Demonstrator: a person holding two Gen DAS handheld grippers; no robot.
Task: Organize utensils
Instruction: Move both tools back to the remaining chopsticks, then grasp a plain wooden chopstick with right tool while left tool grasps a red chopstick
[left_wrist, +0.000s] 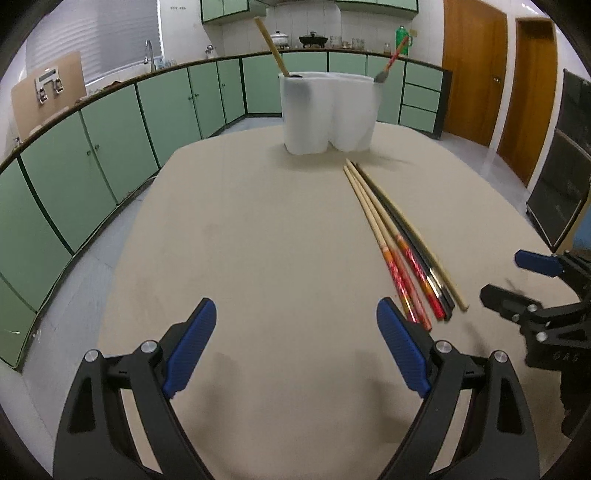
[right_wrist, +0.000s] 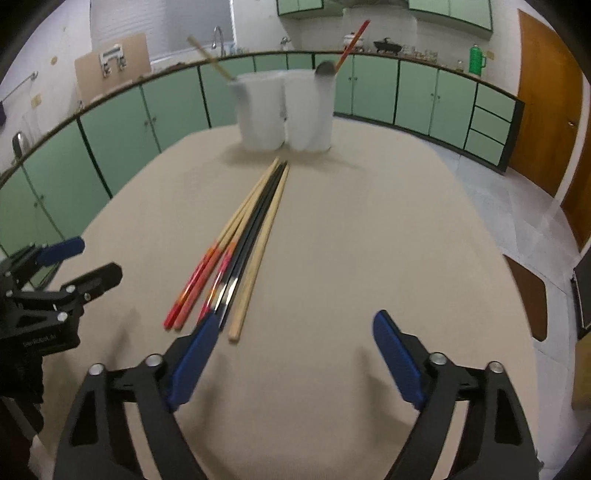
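Left claw (left_wrist: 295, 347) is standing wide apart, its blue pads (left_wrist: 190, 349) gripping nothing and hovering over bare table; the right-hand pad is sitting just beside the coloured ends of the chopsticks (left_wrist: 399, 240), and contact cannot be confirmed. Right claw (right_wrist: 293, 356) is likewise gaping wide and carrying nothing; its left pad (right_wrist: 192, 363) is lying just in front of the near ends of the chopsticks (right_wrist: 243, 243), with contact again not determinable owing to blur.

Both claws are pointing forward across the table toward the white holder (left_wrist: 330, 110), held low and roughly level, side by side, each appearing at the edge of the other's view.

The chopsticks are lying loose in a tight bundle on the beige table (left_wrist: 258, 229), running lengthwise toward the holder, with the far tips just short of its base. The bundle is comprising pale wooden sticks with red-orange patterned ends, a black pair and one plain wooden stick. The holder (right_wrist: 284, 110) is standing upright at the far side of the table (right_wrist: 369, 229), showing two rounded compartments; a wooden stick (left_wrist: 271, 46) is leaning out of the left one and a red-handled spoon (left_wrist: 393, 61) out of the right.

Green cabinets (left_wrist: 110, 147) are lining the room beyond, with wooden doors (left_wrist: 474, 70) to the right
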